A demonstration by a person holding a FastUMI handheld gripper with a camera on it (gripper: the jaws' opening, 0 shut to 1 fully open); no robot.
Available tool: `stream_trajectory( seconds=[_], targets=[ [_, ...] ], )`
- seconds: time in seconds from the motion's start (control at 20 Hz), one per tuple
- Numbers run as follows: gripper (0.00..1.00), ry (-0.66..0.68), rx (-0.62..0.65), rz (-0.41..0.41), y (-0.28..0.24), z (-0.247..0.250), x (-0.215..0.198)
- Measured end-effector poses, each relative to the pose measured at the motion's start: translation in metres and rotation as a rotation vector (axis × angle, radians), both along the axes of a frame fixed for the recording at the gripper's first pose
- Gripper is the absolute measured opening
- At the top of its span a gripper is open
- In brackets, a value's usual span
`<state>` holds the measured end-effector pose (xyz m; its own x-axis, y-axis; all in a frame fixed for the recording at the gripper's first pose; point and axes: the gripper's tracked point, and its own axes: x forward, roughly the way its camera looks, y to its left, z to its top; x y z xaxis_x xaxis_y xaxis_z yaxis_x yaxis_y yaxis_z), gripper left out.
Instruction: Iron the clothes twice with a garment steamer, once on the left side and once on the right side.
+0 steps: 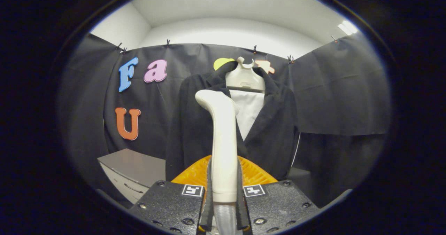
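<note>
A cream-white garment steamer [222,141] stands upright between my fingers, its handle clamped by both of them and its curved head up near the jacket's collar. My gripper [224,193] is shut on the steamer's handle, and a ribbed hose [224,219] leads down from the handle's base. Beyond the steamer hangs a dark jacket [275,130] on a white hanger [245,77], with a white panel [249,111] showing in its open front. The steamer's head sits in front of the jacket's left lapel; I cannot tell if it touches the cloth.
A grey cabinet with drawers [130,174] stands low to the left of the jacket. An orange ribbed part [254,174] sits just behind my fingers. A thin white cord [296,149] runs down the jacket's right side.
</note>
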<state>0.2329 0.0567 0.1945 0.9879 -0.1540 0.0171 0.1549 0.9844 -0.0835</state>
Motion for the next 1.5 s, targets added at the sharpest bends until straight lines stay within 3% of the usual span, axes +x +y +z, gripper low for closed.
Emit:
stream_trajectory(
  seconds=[0.55,1.5],
  targets=[
    [0.29,0.127,0.004,0.014,-0.004,-0.064,-0.020],
    [0.29,0.306,0.016,-0.050,-0.023,-0.170,-0.062]
  ],
)
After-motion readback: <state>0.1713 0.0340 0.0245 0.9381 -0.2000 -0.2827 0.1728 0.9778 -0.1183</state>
